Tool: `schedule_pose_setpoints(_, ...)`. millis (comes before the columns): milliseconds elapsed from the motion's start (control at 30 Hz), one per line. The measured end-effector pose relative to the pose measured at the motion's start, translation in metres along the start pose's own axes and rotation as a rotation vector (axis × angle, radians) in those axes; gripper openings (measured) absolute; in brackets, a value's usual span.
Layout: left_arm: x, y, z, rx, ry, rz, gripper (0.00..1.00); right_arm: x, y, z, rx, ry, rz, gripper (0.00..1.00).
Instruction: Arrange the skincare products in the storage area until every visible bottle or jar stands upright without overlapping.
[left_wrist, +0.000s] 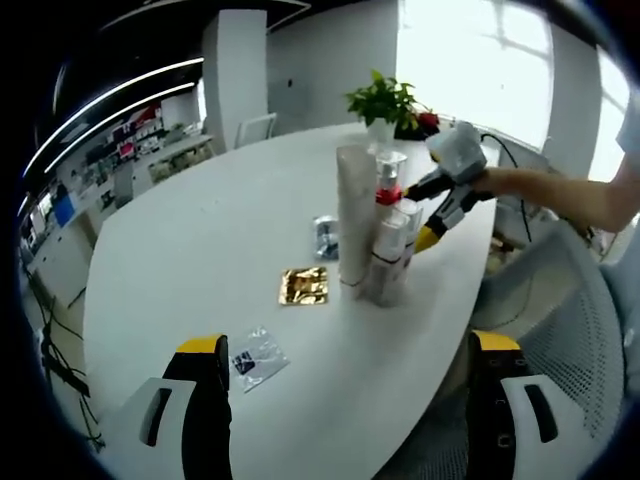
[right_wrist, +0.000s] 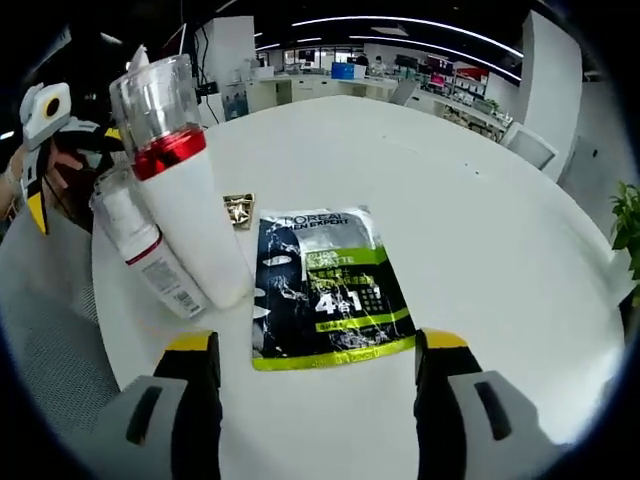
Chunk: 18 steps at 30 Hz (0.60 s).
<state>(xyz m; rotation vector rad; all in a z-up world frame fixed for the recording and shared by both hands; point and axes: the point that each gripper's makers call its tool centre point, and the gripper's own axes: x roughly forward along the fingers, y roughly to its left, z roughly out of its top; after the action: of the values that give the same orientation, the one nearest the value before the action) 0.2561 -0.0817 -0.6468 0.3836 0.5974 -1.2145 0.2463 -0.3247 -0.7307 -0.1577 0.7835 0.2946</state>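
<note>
Both grippers (left_wrist: 347, 410) (right_wrist: 318, 400) spread, empty; right one near upright bottles (left_wrist: 385, 240), a nudge could topple them

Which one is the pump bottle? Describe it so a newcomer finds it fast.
Start at the white table and find the cluster of bottles standing near its edge, beside the black-and-green sachet. The pump bottle is the tall white one there. It alone has a red collar under a clear cap; the smaller tube leaning beside it has neither.
</note>
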Motion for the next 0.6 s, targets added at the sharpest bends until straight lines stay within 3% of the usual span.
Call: schedule_pose_setpoints(600, 0.003, 0.003, 0.001, -0.002, 0.011, -0.001, 0.97, 0.014, -0.007, -0.002, 0.042, 0.006, 0.034, 0.77)
